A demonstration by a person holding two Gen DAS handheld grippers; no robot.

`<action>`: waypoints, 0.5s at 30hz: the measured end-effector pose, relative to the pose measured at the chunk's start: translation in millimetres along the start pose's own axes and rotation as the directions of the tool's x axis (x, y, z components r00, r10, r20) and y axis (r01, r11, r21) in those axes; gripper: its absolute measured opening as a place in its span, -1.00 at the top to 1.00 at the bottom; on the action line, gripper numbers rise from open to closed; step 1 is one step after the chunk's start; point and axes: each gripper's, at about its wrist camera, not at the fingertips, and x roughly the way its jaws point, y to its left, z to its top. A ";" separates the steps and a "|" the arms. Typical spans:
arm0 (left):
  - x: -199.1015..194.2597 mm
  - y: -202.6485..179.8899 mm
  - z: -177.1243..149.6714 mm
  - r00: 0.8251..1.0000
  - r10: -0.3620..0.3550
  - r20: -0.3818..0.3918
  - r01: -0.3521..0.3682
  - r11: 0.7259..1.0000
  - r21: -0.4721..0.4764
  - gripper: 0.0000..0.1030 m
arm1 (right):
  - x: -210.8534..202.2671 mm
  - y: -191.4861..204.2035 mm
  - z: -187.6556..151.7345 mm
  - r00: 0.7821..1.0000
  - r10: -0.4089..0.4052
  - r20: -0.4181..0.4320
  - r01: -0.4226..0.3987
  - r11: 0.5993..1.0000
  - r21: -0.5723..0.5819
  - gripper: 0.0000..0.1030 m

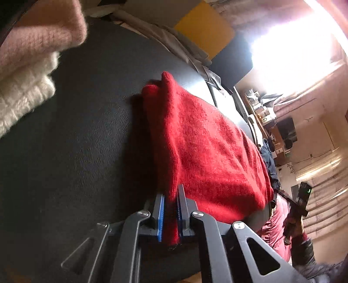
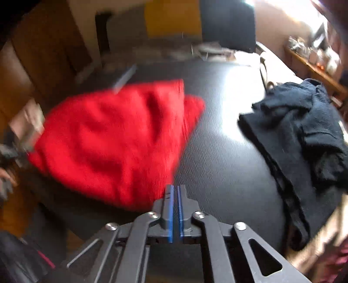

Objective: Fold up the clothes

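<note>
A folded red knit sweater (image 1: 204,148) lies on the black table (image 1: 87,130). My left gripper (image 1: 170,193) is shut on the sweater's near edge, with red fabric pinched between the blue pads. In the right wrist view the red sweater (image 2: 113,141) is blurred and lies left of centre on the black table (image 2: 221,152). My right gripper (image 2: 175,189) has its blue pads nearly together with nothing between them, just right of the sweater's near corner and not touching it.
A folded pink garment (image 1: 43,37) and a white knit one (image 1: 24,95) are stacked at the left wrist view's upper left. A rumpled black garment (image 2: 300,139) lies on the table's right side. A black chair (image 2: 228,24) and yellow panel (image 2: 171,17) stand beyond the far edge.
</note>
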 end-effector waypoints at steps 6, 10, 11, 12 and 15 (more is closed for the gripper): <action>7.6 -15.3 7.3 0.999 0.034 -0.002 -0.034 0.998 0.045 0.85 | 37.4 10.1 50.2 0.997 0.074 0.022 -0.074 0.997 0.014 -0.42; 7.8 -18.2 12.6 0.998 0.057 -0.007 -0.056 0.994 0.090 0.86 | 91.6 30.6 70.1 0.989 -0.047 -0.142 0.031 0.993 -0.111 0.00; 6.2 -21.3 13.2 0.998 0.066 -0.008 -0.065 0.992 0.112 0.88 | 99.0 35.1 73.8 0.984 -0.071 -0.162 0.048 0.989 -0.141 0.11; 4.6 -24.4 13.8 0.997 0.075 -0.008 -0.073 0.988 0.133 0.90 | 97.1 41.6 74.7 0.984 -0.080 -0.160 0.052 0.983 -0.174 0.43; -9.3 -31.3 14.1 0.998 0.066 0.006 -0.067 0.982 0.176 0.91 | 62.9 68.9 71.6 0.978 -0.179 -0.108 0.135 0.936 -0.326 0.84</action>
